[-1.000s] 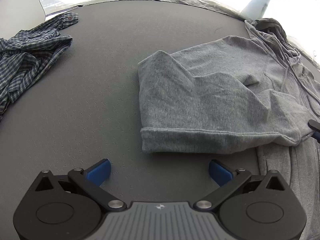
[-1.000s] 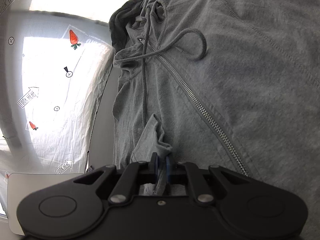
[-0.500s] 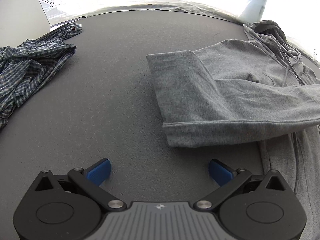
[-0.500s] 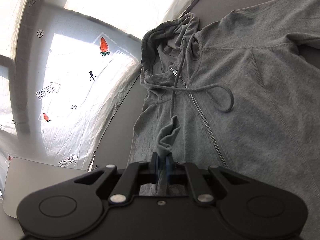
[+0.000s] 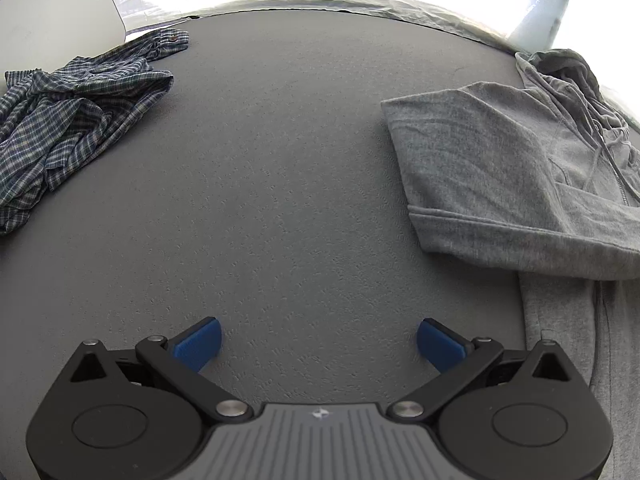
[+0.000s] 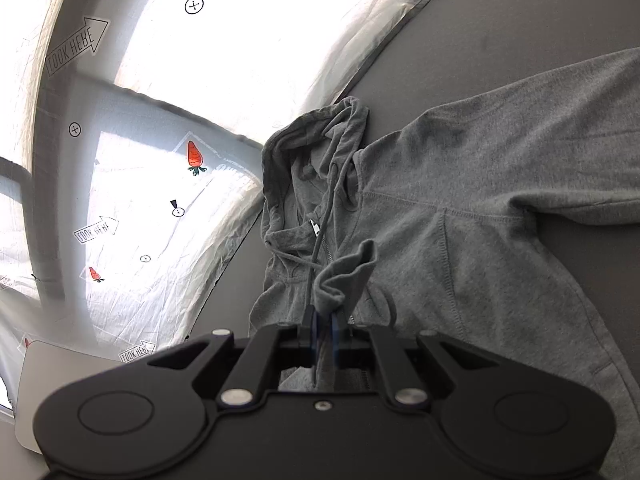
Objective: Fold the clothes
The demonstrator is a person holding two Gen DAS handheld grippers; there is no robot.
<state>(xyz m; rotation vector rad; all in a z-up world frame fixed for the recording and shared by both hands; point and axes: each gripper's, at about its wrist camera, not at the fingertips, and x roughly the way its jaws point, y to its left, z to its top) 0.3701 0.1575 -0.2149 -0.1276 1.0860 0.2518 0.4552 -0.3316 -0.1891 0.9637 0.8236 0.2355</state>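
A grey zip hoodie [image 5: 500, 168] lies at the right of the dark grey table [image 5: 280, 160], one sleeve folded across its front. In the right wrist view the hoodie [image 6: 480, 208] spreads out with its hood [image 6: 304, 148] towards the white backdrop. My right gripper [image 6: 325, 326] is shut on a bunched fold of the hoodie's grey fabric [image 6: 348, 276] and holds it above the zipper. My left gripper [image 5: 319, 338] is open and empty over bare table, left of the hoodie.
A crumpled blue plaid shirt [image 5: 68, 120] lies at the table's far left. A grey panel [image 5: 52, 12] stands behind it. A white sheet with carrot and arrow markers [image 6: 160, 160] borders the table's far edge.
My right gripper has pulled the held fabric back and up, so more of the hoodie shows. The left gripper view has shifted left, so the hoodie sits further right.
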